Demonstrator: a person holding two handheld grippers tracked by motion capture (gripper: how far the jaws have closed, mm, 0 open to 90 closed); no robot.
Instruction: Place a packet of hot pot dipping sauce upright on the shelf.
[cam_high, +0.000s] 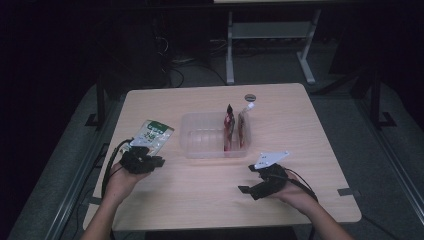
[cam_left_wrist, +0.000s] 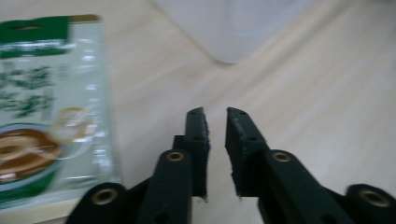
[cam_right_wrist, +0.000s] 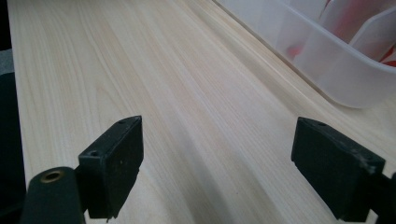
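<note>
A green and white food packet (cam_high: 154, 135) (cam_left_wrist: 42, 107) lies flat on the wooden table (cam_high: 200, 190), left of a clear plastic tub (cam_high: 200, 151) (cam_left_wrist: 233, 32). My left gripper (cam_high: 159, 161) (cam_left_wrist: 217, 114) hovers just below the packet's near end, pointing toward the tub. Its jaws stand almost together, a thin slit between them and nothing in it; the packet lies beside them. My right gripper (cam_high: 247, 178) (cam_right_wrist: 217, 123) rests low over the table near the tub's (cam_right_wrist: 327, 70) front right corner, jaws wide apart and empty.
Two red pouches (cam_high: 229, 127) (cam_high: 243, 129) stand upright in the tub's right end. A small dark round object (cam_high: 250, 97) sits on the table behind the tub. Table legs and cables stand on the floor beyond the far edge.
</note>
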